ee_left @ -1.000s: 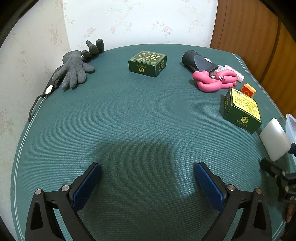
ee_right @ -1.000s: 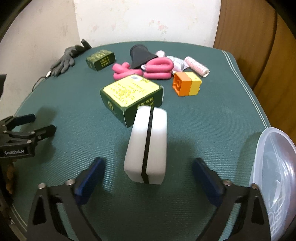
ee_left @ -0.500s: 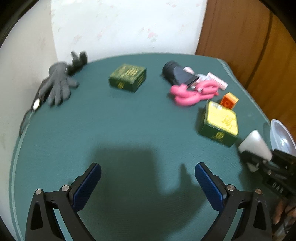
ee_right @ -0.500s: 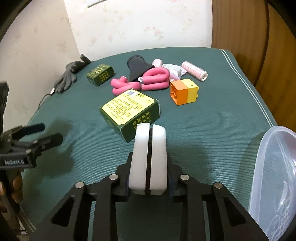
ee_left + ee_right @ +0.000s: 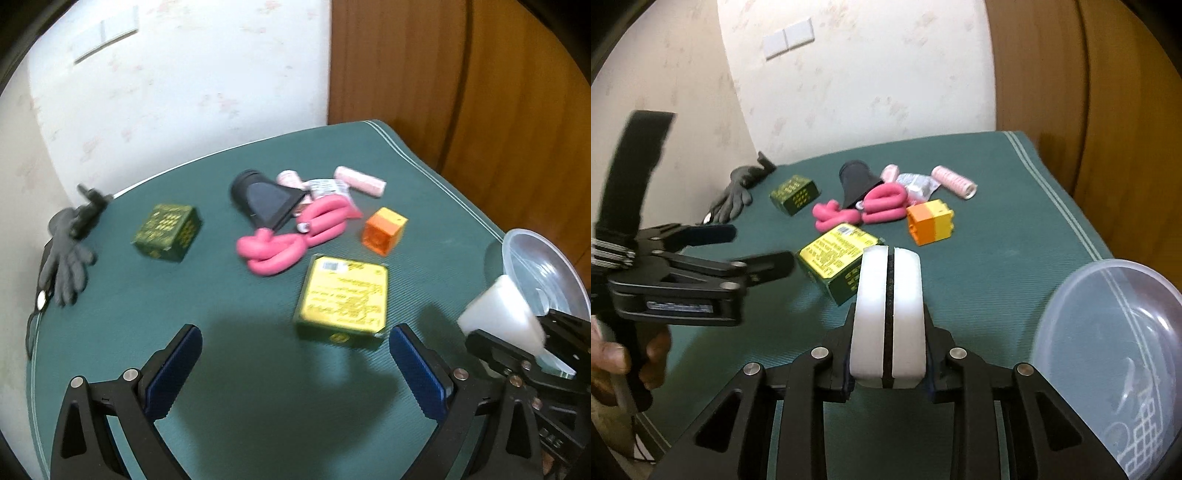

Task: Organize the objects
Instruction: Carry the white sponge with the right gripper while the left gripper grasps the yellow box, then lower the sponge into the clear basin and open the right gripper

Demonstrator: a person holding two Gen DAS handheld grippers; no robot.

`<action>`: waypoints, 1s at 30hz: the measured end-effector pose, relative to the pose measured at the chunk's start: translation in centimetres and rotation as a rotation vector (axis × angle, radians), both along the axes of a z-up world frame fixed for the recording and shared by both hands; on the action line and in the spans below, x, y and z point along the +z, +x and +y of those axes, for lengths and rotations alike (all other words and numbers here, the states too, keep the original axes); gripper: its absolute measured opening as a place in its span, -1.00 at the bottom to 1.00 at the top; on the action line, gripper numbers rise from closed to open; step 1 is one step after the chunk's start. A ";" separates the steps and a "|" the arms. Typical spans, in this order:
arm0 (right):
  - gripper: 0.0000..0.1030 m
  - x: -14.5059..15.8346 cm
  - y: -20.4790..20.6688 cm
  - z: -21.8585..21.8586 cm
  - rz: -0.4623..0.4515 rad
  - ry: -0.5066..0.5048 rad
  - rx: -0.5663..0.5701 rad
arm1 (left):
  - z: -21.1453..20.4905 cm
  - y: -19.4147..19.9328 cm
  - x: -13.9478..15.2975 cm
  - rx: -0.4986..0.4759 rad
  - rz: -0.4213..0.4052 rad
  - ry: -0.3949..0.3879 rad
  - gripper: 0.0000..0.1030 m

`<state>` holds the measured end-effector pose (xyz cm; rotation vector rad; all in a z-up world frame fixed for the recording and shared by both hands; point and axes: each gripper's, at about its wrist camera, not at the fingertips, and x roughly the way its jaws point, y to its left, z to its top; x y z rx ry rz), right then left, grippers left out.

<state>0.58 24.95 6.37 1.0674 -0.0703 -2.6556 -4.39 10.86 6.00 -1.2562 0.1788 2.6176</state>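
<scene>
Right wrist view: green-covered desk (image 5: pixel 1015 221), scatter of objects toward the far side, clear plastic container (image 5: pixel 1108 350) at the near right edge. Largest loose item is the yellow-topped green box (image 5: pixel 836 258), lying flat just ahead of the right tongs (image 5: pixel 888 354). Behind it, the pink foam twist (image 5: pixel 864 208), the black cone-shaped piece (image 5: pixel 857 182) and the orange-and-yellow block (image 5: pixel 931 221), all close together. A smaller green box (image 5: pixel 794 194) sits apart to the left, with grey gloves (image 5: pixel 735 195) near the wall edge.

Right tongs are pinching the white case (image 5: pixel 888 314), a pale rounded block with a dark seam down its middle, held clear of the cloth and just left of the container. Left tongs (image 5: pixel 295 373) are spread wide, holding nothing, hovering above bare cloth near the yellow-topped box.

Step in hand, as I read it: the white case is picked and in carry, the container being the likely destination. Nothing visible inside the container yet, though its far side is cut off.

Next move calls for swinging the case right, over the rim, lowering it before release so it does not tip the light container. Left tongs are well placed to take the yellow-topped box afterwards.
</scene>
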 end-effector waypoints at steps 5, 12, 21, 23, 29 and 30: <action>-0.45 1.0 0.7 1.9 0.026 -0.027 -0.034 | 2.2 -1.1 -0.9 -0.027 -0.014 -0.024 1.00; -0.45 1.4 1.1 4.2 0.026 -0.072 -0.065 | 3.4 -2.5 -2.0 -0.027 -0.024 -0.048 0.98; -0.45 1.8 1.3 6.4 0.040 -0.071 -0.116 | 4.1 -3.7 -3.5 -0.026 -0.059 -0.036 0.49; -0.45 1.8 1.4 7.0 0.041 -0.069 -0.132 | 4.1 -3.8 -3.7 -0.028 -0.064 -0.034 0.44; -0.45 1.2 1.6 8.4 0.030 -0.076 -0.172 | 4.1 -3.6 -3.6 -0.022 -0.051 -0.033 0.43; -0.45 1.1 1.7 8.6 0.028 -0.075 -0.179 | 4.1 -3.4 -3.5 -0.019 -0.048 -0.029 0.43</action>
